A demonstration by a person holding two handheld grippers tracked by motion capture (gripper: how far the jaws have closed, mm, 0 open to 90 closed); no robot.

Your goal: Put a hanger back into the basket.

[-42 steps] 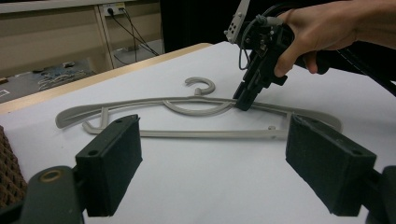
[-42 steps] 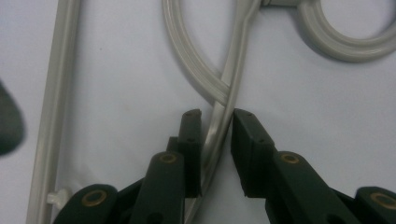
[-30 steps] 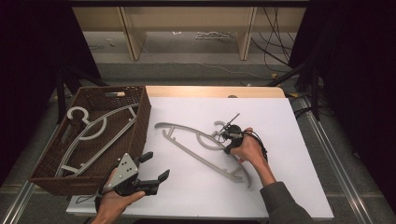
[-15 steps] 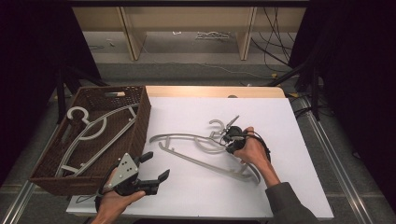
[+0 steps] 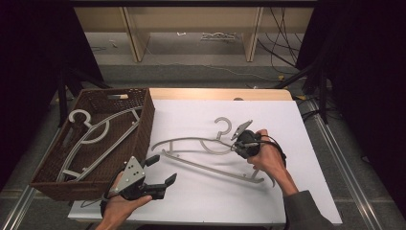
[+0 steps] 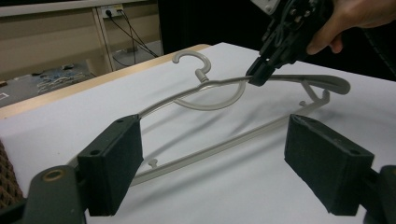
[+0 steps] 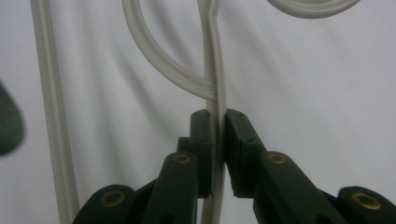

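Observation:
A grey plastic hanger [image 5: 206,165] lies across the middle of the white table, its hook [image 5: 222,125] pointing to the far side. My right gripper [image 5: 235,146] is shut on the hanger's thin upper arm [image 7: 215,70] just beside the hook; the pads [image 7: 201,135] pinch it from both sides. That arm [image 6: 224,84] is raised off the table under the right gripper [image 6: 259,74], while the bottom bar stays low. My left gripper [image 5: 162,170] stands open near the table's front left, with nothing between its fingers [image 6: 112,163].
A brown wicker basket [image 5: 148,115] at the left holds another grey hanger [image 5: 95,134]. The white table top [image 5: 287,120] ends in a wooden strip at the far edge. Shelving and floor cables lie beyond it, with dark curtains at both sides.
My right gripper has risen and shifted a little, taking the hanger's upper arm with it; the hanger has swung slightly on the table. The left gripper has stayed still.

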